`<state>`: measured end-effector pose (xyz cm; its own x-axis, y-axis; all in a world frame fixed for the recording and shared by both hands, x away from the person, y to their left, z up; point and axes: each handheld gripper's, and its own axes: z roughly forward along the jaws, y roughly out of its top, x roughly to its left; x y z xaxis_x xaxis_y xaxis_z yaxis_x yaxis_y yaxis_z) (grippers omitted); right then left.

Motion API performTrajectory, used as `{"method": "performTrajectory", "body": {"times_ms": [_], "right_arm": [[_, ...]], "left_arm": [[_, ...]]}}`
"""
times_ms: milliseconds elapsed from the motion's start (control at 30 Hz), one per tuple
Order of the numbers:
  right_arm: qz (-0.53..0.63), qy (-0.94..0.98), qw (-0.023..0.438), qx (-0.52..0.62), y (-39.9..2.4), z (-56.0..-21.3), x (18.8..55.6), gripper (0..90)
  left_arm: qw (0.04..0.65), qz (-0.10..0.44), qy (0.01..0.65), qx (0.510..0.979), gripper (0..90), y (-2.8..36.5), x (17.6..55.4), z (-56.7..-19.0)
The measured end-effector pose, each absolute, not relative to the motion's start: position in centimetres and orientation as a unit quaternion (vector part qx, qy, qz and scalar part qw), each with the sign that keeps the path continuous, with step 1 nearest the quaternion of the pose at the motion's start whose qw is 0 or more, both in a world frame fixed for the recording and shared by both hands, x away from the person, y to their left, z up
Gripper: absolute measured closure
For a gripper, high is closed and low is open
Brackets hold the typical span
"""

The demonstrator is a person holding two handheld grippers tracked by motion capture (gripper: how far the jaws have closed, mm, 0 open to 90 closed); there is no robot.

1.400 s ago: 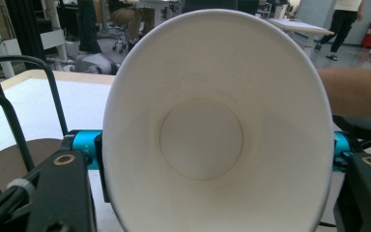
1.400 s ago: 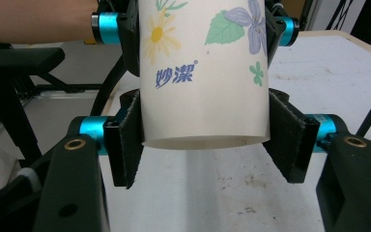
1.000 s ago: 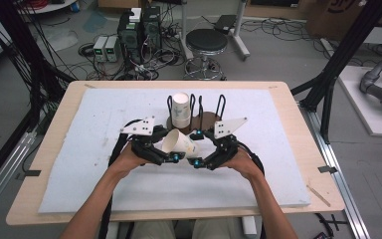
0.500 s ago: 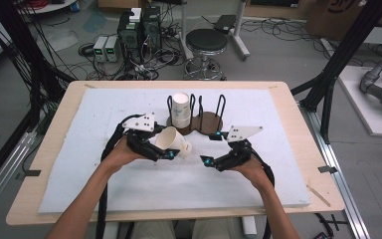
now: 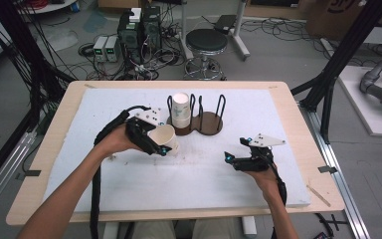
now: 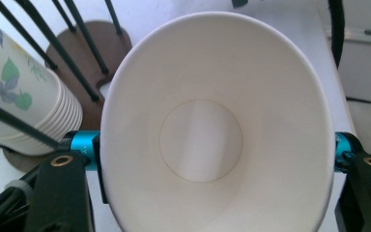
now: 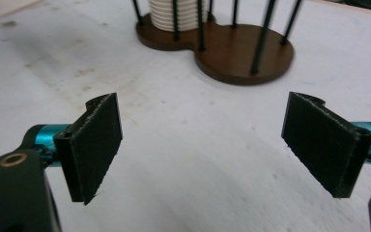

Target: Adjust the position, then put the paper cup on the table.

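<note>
Here the left tool (image 5: pixel 160 145) clamps a paper cup (image 5: pixel 162 138) just beside the cup rack (image 5: pixel 206 123); right tool (image 5: pixel 238 158), jaws apart, sits farther off.

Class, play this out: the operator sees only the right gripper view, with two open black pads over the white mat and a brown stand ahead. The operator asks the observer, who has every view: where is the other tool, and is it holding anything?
Observer: The left tool is shut on a single paper cup, near the stand.
Operator: Is that cup upright?
Observer: No, it is tipped; the left gripper view looks straight into its mouth, which is squeezed oval.
Operator: What is stacked in the stand?
Observer: A stack of paper cups with a blue flower and green leaf print, in its left bay.
</note>
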<state>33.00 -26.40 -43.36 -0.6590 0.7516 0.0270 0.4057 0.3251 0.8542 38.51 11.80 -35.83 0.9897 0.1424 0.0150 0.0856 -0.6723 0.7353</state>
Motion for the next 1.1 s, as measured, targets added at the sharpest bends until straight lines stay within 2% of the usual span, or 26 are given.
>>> {"method": "performTrajectory", "body": {"times_ms": [133, 300, 1100], "right_arm": [[0.434, 0.79, 0.205, 0.382, -26.8, -44.0, 33.0, 14.8], [0.426, 0.787, 0.21, 0.394, -27.0, -44.9, 33.1, 14.8], [0.419, 0.791, 0.215, 0.39, -26.8, -45.0, 33.0, 15.2]], "left_arm": [[0.346, 0.025, 0.065, 0.936, 30.3, 12.0, 39.1, -35.9], [0.317, 0.025, 0.065, 0.946, 30.3, 12.1, 39.7, -35.6], [0.303, 0.024, 0.065, 0.95, 30.5, 12.0, 40.0, -36.1]]}}
